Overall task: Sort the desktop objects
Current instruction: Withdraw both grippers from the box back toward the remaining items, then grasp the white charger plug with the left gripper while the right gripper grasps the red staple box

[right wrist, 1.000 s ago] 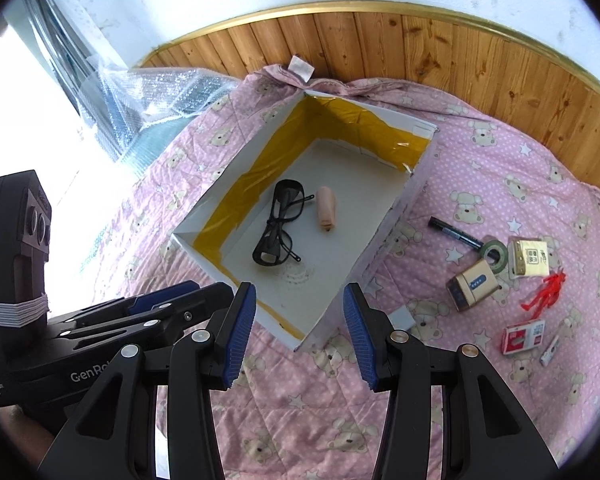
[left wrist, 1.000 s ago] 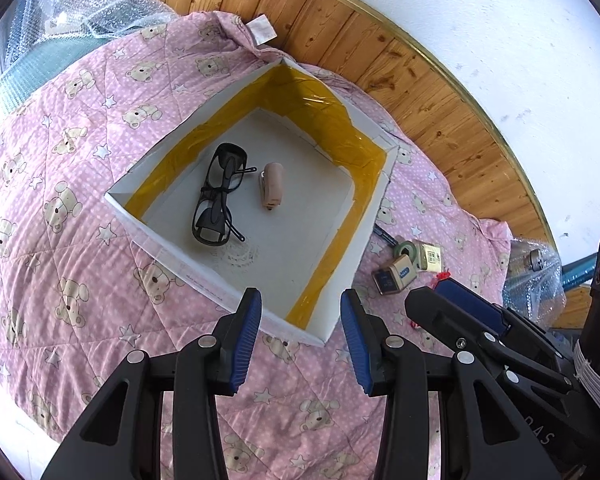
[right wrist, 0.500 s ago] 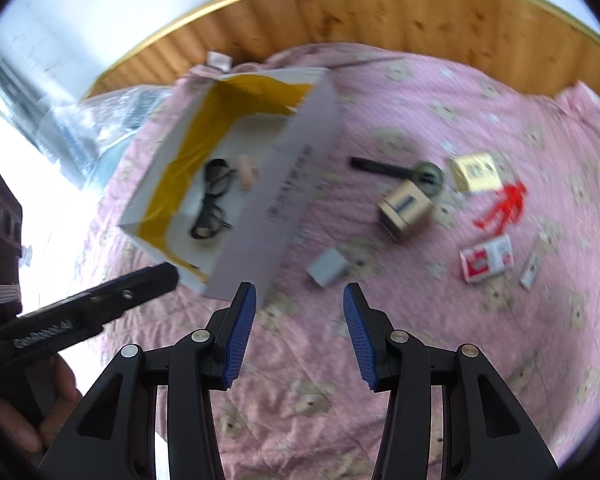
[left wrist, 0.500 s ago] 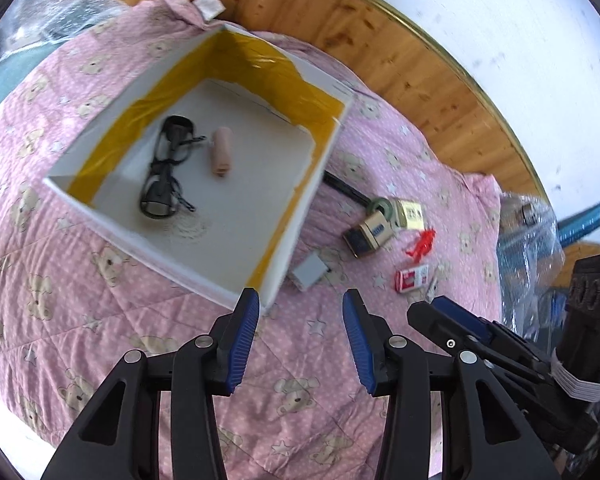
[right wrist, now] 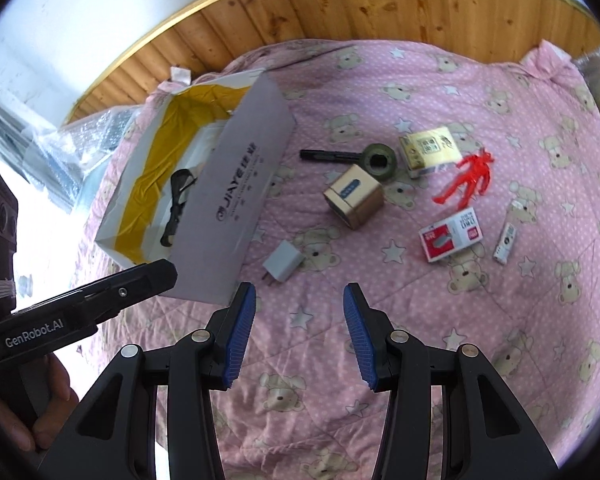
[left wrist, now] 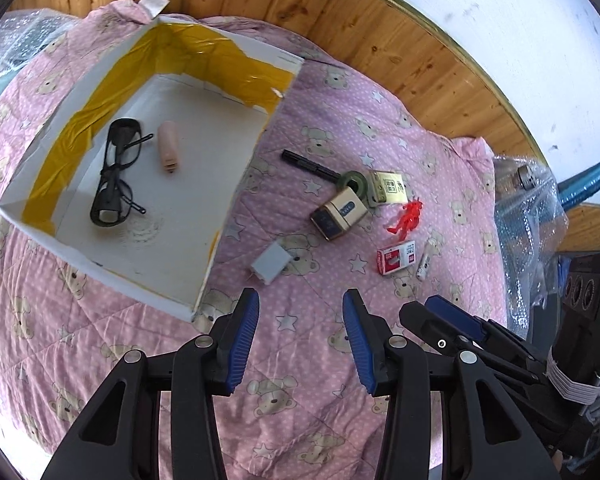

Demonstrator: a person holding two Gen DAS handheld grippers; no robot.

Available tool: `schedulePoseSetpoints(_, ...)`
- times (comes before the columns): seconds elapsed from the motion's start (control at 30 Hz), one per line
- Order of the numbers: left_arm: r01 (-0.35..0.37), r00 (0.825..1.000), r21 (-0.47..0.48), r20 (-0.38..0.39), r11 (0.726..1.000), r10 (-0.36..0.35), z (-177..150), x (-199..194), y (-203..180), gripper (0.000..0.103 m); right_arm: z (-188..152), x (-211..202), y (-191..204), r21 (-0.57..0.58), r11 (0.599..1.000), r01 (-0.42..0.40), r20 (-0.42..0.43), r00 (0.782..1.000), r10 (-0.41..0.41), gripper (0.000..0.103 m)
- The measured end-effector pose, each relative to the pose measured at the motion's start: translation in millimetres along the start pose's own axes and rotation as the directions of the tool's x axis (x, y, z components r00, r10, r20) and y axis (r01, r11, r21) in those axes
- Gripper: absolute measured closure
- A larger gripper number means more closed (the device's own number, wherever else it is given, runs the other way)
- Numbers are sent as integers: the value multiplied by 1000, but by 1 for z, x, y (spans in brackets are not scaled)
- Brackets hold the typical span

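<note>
— Hovering where? Your left gripper and right gripper hang over the pink quilt, fingers spread wide, holding nothing.
— And the grey charger? Just right of the white box, near both.

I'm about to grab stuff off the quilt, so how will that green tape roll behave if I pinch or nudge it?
The tape roll lies flat on its side, so a nudge probably slides it rather than rolls it. It overlaps the black marker, which may shift too. The soft quilt could let it tilt under a pinch.
</note>
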State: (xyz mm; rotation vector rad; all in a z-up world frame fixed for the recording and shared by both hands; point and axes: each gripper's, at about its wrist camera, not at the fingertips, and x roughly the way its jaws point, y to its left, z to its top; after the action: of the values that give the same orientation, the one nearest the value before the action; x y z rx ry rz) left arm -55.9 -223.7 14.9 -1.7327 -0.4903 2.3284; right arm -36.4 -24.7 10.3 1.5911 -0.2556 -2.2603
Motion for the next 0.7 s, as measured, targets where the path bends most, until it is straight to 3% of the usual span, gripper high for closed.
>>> schedulePoseSetpoints(0.4,-11,997,57,-72,998,15,6,38,-20,58,-7,13,-61,149,989,23,-21,1000,-20,54)
schedulePoseSetpoints(0.7,25,987,71,-161,997,-13,4,79,-20,58,-13,30,-98,233,972,46,-55,998,-34,54)
